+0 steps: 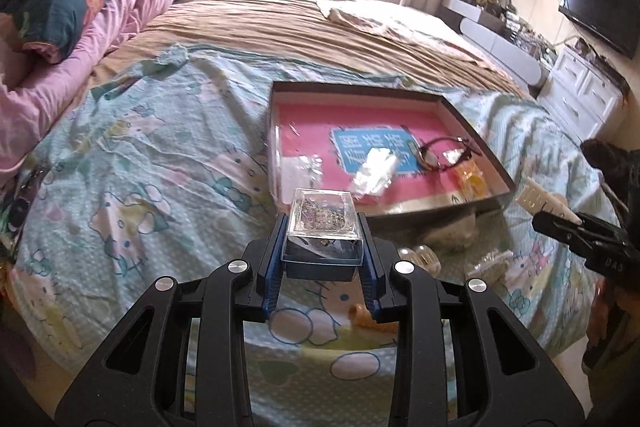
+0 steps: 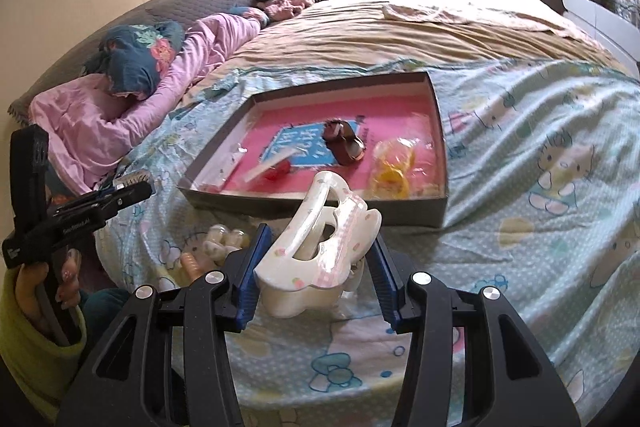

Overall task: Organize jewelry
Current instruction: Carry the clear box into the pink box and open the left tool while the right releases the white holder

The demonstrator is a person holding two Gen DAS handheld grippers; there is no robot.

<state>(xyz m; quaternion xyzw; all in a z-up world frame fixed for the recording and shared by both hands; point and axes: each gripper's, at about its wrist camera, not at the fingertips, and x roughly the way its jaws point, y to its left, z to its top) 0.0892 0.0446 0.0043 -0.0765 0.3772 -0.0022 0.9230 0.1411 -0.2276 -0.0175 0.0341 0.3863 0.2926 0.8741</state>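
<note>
**Two pieces lifted, tray ahead**

While both pieces hang clear of the bedspread point(image 1: 140, 155), the job is to carry them over the near wall of the tray point(image 2: 320, 205) without clipping it. The left gripper point(image 1: 322, 255) is closed narrowly on a small clear box point(image 1: 322, 227) with a chain inside, its blue pads pressed against both sides. The right gripper point(image 2: 316, 263) stands wider, clamped on a white hair clip point(image 2: 320, 251) that tilts up and forward between its jaws.

Each load probably needs to pass above the wall before coming down, and to go down level so the box does not tip. The pink floor point(image 1: 304, 119) offers bare room toward the far wall; a watch point(image 2: 343, 143) and a yellow packet point(image 2: 394, 163) fill the right side. Loose small pieces point(image 2: 224, 241) lie on the bed just before the tray, so low passes there risk a knock.
</note>
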